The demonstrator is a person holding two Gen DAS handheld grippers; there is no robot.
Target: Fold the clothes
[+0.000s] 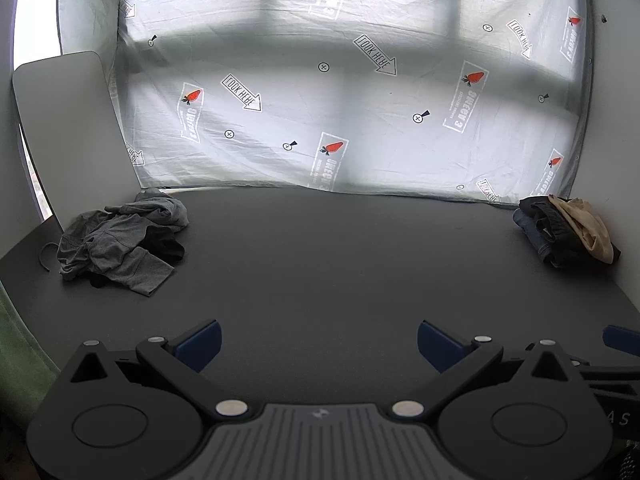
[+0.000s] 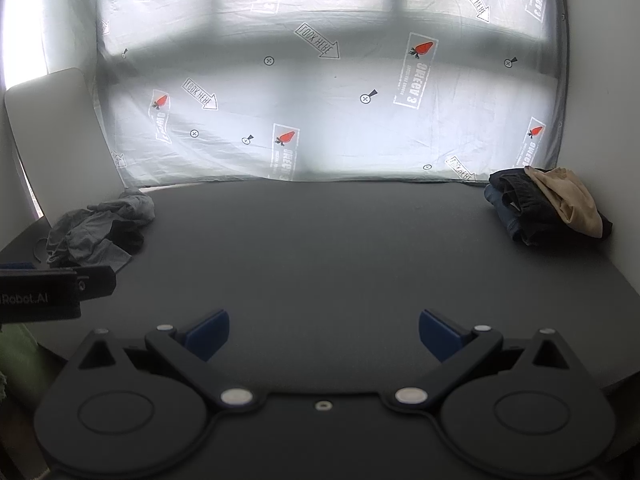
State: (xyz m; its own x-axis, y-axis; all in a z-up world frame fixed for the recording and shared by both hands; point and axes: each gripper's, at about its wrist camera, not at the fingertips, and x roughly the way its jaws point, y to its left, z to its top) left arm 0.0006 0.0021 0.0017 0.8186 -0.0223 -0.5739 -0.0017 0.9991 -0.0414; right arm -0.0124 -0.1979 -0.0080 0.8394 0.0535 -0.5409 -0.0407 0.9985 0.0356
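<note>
On the dark tabletop, grey clothes lie crumpled far left, a neater stack far right; our left tongs and right tongs gape empty.

the crumpled grey pile at the far left hides most of a black garment tucked under it. in the far right stack, a tan piece covers the dark folds, whose number can't be told. the left gripper is cut off by the right wrist view's left edge. the sheet's small print is unreadable.
</note>
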